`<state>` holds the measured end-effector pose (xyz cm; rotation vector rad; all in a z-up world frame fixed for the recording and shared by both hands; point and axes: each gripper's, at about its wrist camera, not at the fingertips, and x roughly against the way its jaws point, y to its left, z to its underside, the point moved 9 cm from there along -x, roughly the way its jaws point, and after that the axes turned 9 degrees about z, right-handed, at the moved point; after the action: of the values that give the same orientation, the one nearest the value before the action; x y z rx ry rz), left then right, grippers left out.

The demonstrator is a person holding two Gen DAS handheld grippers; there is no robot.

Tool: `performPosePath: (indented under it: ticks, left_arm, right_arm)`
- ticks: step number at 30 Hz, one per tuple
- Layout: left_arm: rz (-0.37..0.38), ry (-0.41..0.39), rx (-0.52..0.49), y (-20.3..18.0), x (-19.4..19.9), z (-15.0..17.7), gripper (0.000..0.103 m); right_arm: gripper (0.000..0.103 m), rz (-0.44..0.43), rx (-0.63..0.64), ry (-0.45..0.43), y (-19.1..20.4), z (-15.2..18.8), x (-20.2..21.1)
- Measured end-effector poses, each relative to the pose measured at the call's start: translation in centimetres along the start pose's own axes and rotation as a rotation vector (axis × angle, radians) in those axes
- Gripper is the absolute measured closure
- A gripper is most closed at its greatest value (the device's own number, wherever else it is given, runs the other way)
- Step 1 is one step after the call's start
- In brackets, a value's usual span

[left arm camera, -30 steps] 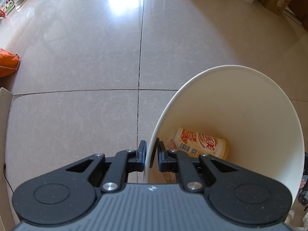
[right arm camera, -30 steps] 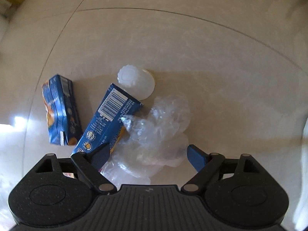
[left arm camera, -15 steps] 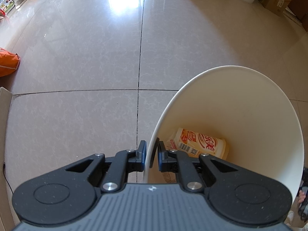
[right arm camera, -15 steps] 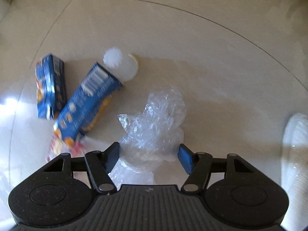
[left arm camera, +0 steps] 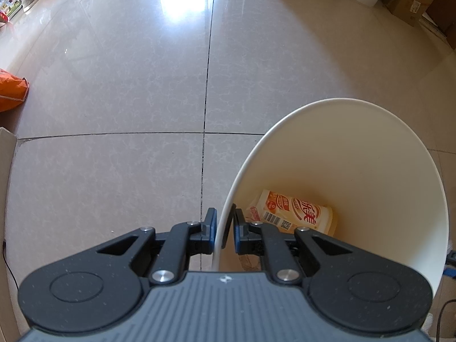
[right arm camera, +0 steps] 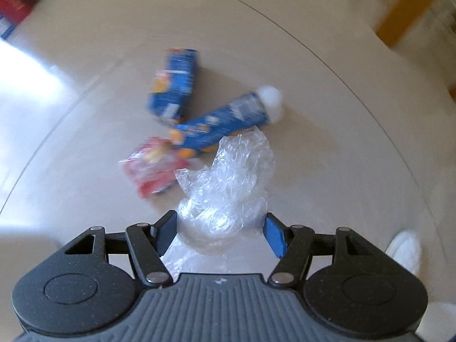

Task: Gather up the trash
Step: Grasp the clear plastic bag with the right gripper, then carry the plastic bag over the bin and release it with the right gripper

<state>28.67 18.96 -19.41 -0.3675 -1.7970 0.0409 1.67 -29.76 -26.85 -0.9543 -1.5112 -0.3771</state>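
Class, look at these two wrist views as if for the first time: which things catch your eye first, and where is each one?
In the right wrist view, a crumpled clear plastic bag sits between the right gripper's blue pads, with two blue cartons and a red wrapper on the floor beyond. In the left wrist view, the left gripper pinches the rim of a white bin holding an orange-labelled cup.

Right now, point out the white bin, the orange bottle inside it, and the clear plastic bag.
white bin (left arm camera: pixel 370 154): left wrist view, on its bare inner wall.
orange bottle (left arm camera: pixel 296 213): left wrist view, on its printed label.
clear plastic bag (right arm camera: pixel 228 182): right wrist view, on its crumpled middle.
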Motion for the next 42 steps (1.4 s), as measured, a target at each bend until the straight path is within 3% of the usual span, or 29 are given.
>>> performPosePath:
  ticks: [6, 11, 17, 22, 24, 28, 30, 42]
  left_arm:
    - [0.002, -0.001, 0.003, 0.0, 0.0, 0.0, 0.093]
    - [-0.003, -0.001, 0.002, -0.1, 0.0, 0.0, 0.093]
    - [0.001, -0.001, 0.007, 0.0, 0.1, -0.1, 0.093]
    - [0.002, -0.002, 0.007, 0.0, 0.1, -0.1, 0.093]
    - [0.002, -0.002, 0.008, 0.0, 0.1, -0.1, 0.093]
    - [0.005, -0.003, 0.008, 0.1, 0.1, -0.1, 0.093]
    - [0.007, -0.003, 0.008, 0.1, 0.1, -0.1, 0.093]
    - [0.004, -0.003, 0.009, 0.1, 0.2, 0.0, 0.093]
  right_arm:
    - [0.033, -0.06, 0.217, -0.04, 4.0, -0.3, 6.1]
    - [0.033, -0.123, 0.469, -0.128, 8.5, 0.4, 12.8]
    - [0.033, -0.253, 0.842, -0.234, 15.3, 4.1, 20.8]
    - [0.033, -0.356, 1.015, -0.302, 20.2, 7.3, 25.5]
    - [0.032, -0.376, 1.051, -0.331, 21.8, 8.1, 26.2]
    - [0.006, -0.438, 1.071, -0.365, 23.3, 9.3, 26.9]
    - [0.002, -0.467, 1.076, -0.377, 23.3, 9.7, 27.4]
    - [0.002, -0.377, 1.019, -0.372, 20.4, 7.8, 24.7]
